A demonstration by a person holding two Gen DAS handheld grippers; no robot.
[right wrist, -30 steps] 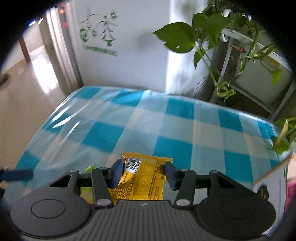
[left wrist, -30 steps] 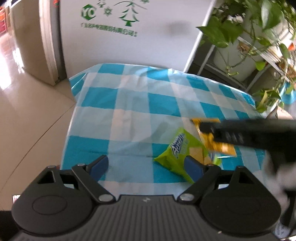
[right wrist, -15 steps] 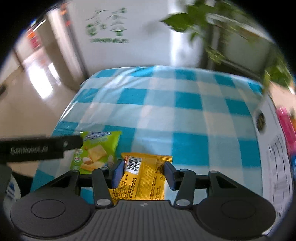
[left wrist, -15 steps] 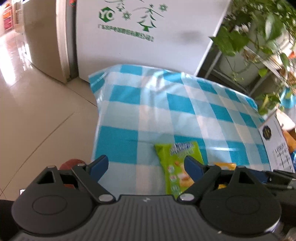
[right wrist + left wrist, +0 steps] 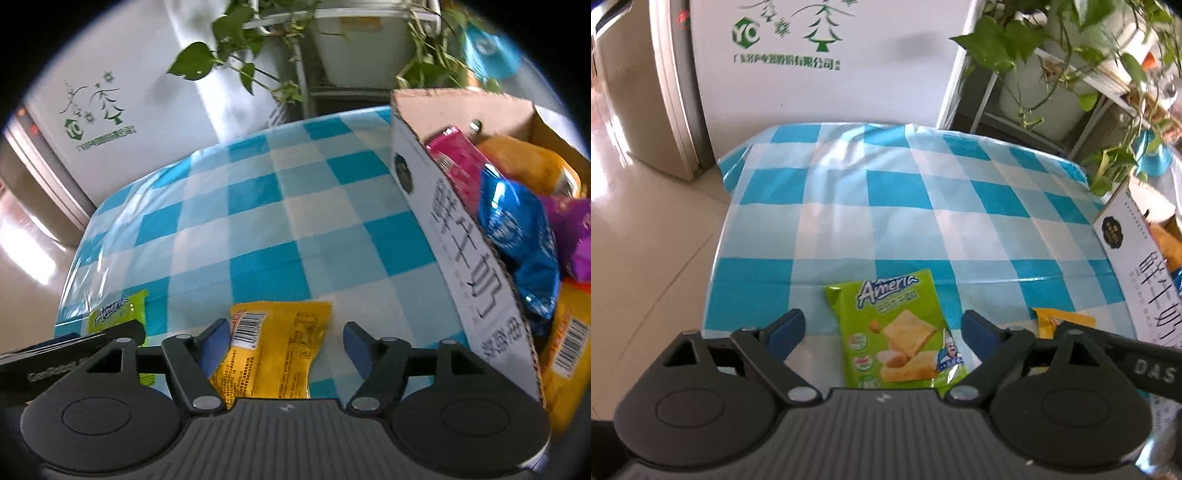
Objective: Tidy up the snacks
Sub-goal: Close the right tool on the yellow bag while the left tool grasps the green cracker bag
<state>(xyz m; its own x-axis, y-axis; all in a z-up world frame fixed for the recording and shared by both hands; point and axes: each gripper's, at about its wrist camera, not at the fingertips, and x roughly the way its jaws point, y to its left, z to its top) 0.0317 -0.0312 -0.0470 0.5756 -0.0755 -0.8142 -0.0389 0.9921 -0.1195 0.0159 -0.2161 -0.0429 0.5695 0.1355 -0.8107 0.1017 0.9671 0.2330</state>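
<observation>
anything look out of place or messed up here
Nothing spilled or damaged. Two packets lie loose on the checked cloth beside the carton that holds the other snacks: the green packet and the yellow packet, which sits slightly askew. Both grippers' jaws are opening.

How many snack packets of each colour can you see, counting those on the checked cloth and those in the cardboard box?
Green: 1, green packet on the cloth
Yellow: 1, yellow packet on the cloth
Pink: 1, pink packet in the box
Blue: 1, blue packet
Purple: 1, purple packet
Orange: 2, orange packet, barcoded orange packet
Total: 7
</observation>
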